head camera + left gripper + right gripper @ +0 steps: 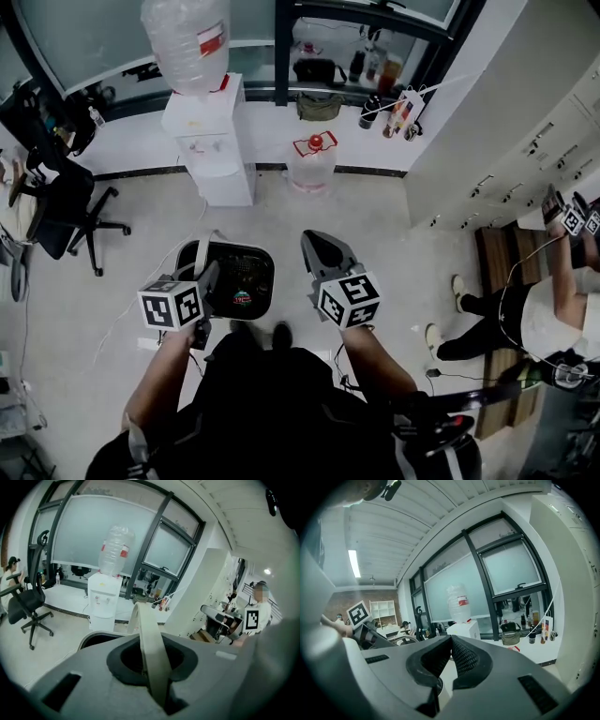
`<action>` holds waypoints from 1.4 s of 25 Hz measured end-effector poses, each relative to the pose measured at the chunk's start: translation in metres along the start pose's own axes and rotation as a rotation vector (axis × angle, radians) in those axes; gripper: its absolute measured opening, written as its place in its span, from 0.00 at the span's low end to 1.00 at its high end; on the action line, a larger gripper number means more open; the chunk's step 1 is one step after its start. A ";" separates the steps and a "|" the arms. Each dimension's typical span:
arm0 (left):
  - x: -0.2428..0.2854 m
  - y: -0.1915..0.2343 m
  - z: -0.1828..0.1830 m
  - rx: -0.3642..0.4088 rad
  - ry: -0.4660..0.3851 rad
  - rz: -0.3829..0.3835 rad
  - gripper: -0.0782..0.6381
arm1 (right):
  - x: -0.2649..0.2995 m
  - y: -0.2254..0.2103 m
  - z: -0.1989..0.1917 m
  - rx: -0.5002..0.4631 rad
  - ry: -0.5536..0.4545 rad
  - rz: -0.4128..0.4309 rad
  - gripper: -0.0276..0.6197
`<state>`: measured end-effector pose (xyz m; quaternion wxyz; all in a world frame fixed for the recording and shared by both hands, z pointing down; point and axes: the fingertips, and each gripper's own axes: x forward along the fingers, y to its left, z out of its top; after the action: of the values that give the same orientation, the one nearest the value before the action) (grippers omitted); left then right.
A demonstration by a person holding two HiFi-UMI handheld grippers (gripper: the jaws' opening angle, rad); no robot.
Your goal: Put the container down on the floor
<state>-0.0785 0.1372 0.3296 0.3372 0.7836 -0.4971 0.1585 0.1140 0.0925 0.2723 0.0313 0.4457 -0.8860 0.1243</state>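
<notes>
A dark container (pixel 251 267) with a pale rim and an open, rounded-square top is at 12 o'clock from the person (pixel 281 403), over the light floor (pixel 375 225). Something small and colourful lies at its bottom. Its pale strap handle (pixel 151 639) arches up from the 9 o'clock side, clamped in the jaws of the left gripper (pixel 208 278). Whether the base touches the floor cannot be told.

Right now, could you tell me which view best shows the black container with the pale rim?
The head view: the black container shows from above, mouth and rim. The left gripper view gives only its pale handle between the jaws; the right gripper view, hardly anything.
</notes>
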 end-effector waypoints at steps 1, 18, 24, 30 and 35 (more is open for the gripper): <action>0.006 0.000 0.004 0.009 0.004 -0.010 0.18 | 0.005 -0.003 0.001 -0.002 0.003 0.000 0.05; 0.109 0.045 0.084 0.102 0.041 -0.125 0.18 | 0.118 -0.053 0.035 -0.033 -0.002 -0.082 0.05; 0.147 0.070 0.116 0.143 0.068 -0.160 0.18 | 0.174 -0.071 0.045 -0.031 0.009 -0.120 0.05; 0.176 0.089 0.143 0.180 0.111 -0.229 0.18 | 0.217 -0.081 0.049 -0.024 0.029 -0.152 0.05; 0.195 0.101 0.160 0.238 0.141 -0.301 0.18 | 0.249 -0.086 0.053 -0.005 0.020 -0.162 0.05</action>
<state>-0.0927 -0.1321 0.3650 0.2962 0.8703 -0.3274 0.2184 0.0356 -0.1649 0.2790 0.0514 0.5145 -0.8470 0.1234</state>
